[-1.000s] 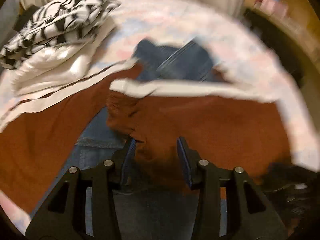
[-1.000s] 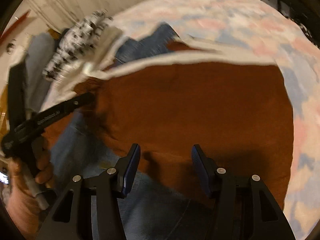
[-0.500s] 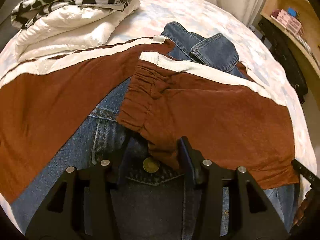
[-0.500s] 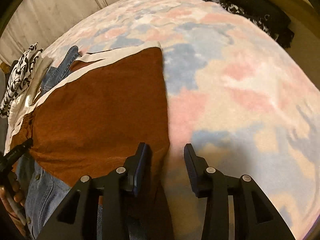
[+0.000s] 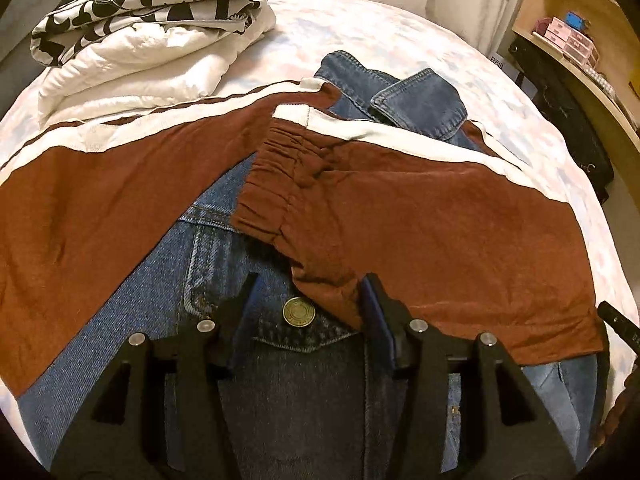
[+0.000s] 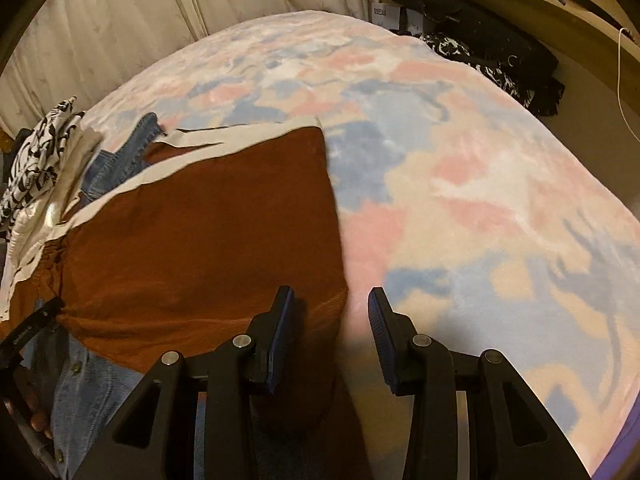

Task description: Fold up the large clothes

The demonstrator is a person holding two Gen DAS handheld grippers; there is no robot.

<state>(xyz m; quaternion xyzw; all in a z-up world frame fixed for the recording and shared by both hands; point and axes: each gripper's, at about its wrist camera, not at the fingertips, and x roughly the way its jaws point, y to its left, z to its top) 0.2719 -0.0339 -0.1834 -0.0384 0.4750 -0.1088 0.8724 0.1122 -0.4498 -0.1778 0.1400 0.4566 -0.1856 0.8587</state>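
Brown trousers (image 5: 440,232) with a white side stripe lie folded over on a blue denim jacket (image 5: 304,400) on the bed. My left gripper (image 5: 311,276) hovers over the jacket's brass button (image 5: 297,312). Its jaws are opening; the waistband corner rests against the right pad, unpinched. In the right wrist view the trousers (image 6: 200,220) end at a folded edge. My right gripper (image 6: 331,290) straddles that edge, jaws apart, and the cloth touches only the left pad (image 6: 282,320). The left gripper's tip (image 6: 28,328) shows at far left.
A stack of folded clothes (image 5: 152,40), black-and-white print on top, sits at the bed's far left. The pastel blanket (image 6: 460,180) spreads bare to the right of the trousers. Black bags (image 6: 500,56) and a wooden shelf (image 5: 572,36) stand beyond the bed's right edge.
The left gripper laid the brown waistband onto the jacket and its jaws widened off it. The right gripper swung right to the trousers' folded edge and its jaws narrowed.
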